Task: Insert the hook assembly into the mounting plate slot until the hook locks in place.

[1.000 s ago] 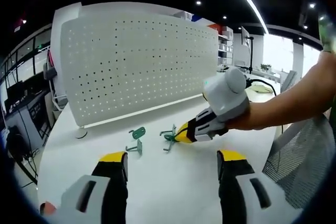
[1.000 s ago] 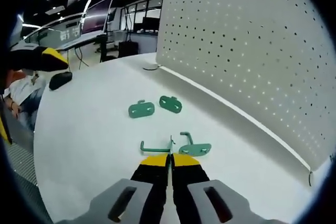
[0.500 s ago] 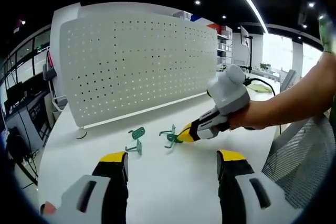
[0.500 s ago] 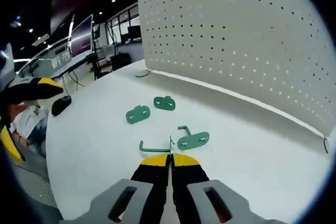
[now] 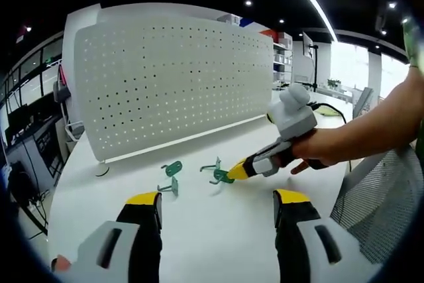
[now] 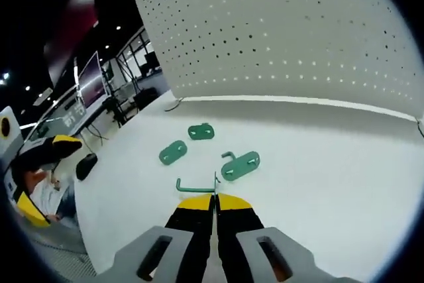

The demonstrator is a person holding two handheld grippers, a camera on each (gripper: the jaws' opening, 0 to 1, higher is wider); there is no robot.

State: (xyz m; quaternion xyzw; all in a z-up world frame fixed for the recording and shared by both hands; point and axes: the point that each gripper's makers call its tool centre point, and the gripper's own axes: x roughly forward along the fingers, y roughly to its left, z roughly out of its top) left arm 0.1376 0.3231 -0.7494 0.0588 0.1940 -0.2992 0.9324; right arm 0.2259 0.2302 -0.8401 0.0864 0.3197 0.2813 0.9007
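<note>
Left gripper view: the left hand-held gripper (image 5: pixel 217 207) hangs over the near edge of the white worktop (image 5: pixel 218 236) with its jaws wide apart and nothing between them. Further off, in the middle of the worktop, lie small green parts: two plates (image 5: pixel 171 177) on the left and a hook (image 5: pixel 213 171) just right of them. The right hand-held gripper (image 5: pixel 233 171) comes in from the right, held in a person's hand (image 5: pixel 311 154), its yellow tips down at the hook. A white pegboard (image 5: pixel 165 77) stands upright along the far side.

Right gripper view: the right hand-held gripper (image 6: pixel 214 198) has its jaws pressed together on the thin wire of the hook (image 6: pixel 196 183), whose long arm runs out to the left of the tips. Just beyond and to the right lies a slotted plate (image 6: pixel 241 164) carrying an upright hook of its own; whether the two touch I cannot tell. Two more plates (image 6: pixel 187 142) lie further off to the left, apart from each other.

The hook looks light, stiff and thin, probably liable to swivel in a pinch; taking it near its bend, close to the end that enters the slot, should steady it. The plate looks light enough to slide when pushed, so the free left gripper could pin it.
</note>
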